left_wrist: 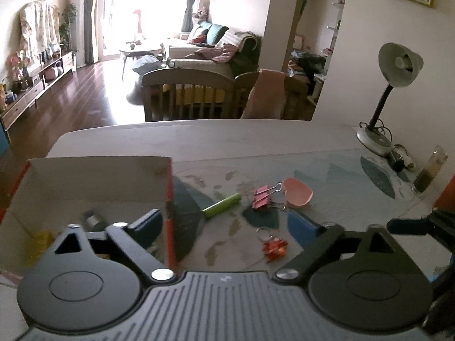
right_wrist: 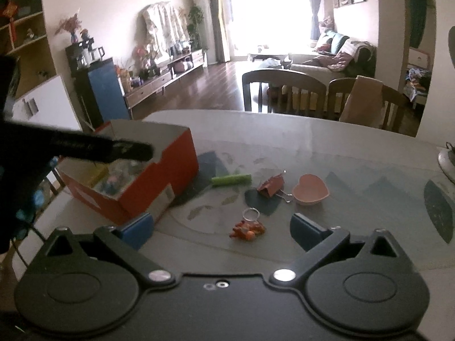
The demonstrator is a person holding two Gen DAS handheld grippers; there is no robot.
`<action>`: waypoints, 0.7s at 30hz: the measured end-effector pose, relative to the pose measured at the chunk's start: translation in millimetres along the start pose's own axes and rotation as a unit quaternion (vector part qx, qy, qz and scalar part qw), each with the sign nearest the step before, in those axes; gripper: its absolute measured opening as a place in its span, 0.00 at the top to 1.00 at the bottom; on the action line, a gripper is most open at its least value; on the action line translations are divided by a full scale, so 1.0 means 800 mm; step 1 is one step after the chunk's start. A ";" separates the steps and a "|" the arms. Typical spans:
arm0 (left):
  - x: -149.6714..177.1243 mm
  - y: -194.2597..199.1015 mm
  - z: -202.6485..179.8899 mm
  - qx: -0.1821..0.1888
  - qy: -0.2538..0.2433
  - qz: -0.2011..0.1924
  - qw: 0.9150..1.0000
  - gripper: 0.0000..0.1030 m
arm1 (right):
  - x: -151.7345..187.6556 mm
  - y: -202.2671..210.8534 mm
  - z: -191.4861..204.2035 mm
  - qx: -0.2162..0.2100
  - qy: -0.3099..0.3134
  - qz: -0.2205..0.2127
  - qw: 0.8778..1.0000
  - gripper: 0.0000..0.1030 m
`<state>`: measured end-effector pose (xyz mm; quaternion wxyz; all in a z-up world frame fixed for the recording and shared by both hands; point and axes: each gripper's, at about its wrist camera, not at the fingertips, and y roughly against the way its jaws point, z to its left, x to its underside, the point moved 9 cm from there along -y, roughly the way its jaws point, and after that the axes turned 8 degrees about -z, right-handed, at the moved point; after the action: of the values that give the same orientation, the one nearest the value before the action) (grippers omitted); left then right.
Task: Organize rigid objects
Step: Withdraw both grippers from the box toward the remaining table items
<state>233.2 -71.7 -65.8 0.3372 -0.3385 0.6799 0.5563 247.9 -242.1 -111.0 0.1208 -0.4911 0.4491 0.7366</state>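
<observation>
Surface [right_wrist: 327,142] cluttered; both tongs [left_wrist: 230,227] [right_wrist: 221,227] gape, empty. Keyring [right_wrist: 248,228] lies flat: fingers [right_wrist: 308,231] could skid it off instead of gripping.

Black left tool [left_wrist: 226,226] — blue fingertips [left_wrist: 148,223], silver screws

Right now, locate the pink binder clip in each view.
Left wrist: pink binder clip centre-right, between the green tube and heart dish.
Right wrist: clip centre, left of the dish.
Shared landmark: the red box, left in both.
</observation>
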 end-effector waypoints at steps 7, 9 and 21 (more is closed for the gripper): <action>0.006 -0.071 -0.027 -0.010 -0.012 0.028 0.999 0.02 | 0.021 -0.036 -0.022 -0.012 0.037 0.028 0.999 0.02; 0.007 -0.092 -0.031 -0.018 -0.018 0.035 0.999 0.02 | 0.029 -0.048 -0.025 -0.016 0.045 0.036 0.998 0.02; 0.027 -0.185 -0.050 -0.019 -0.071 0.079 0.994 0.02 | 0.057 -0.119 -0.046 -0.032 0.059 0.076 0.995 0.11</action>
<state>341.5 -135.3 -156.0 0.3326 -0.2498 0.6681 0.6169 307.3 -229.2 -204.5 0.0216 -0.5020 0.4674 0.7273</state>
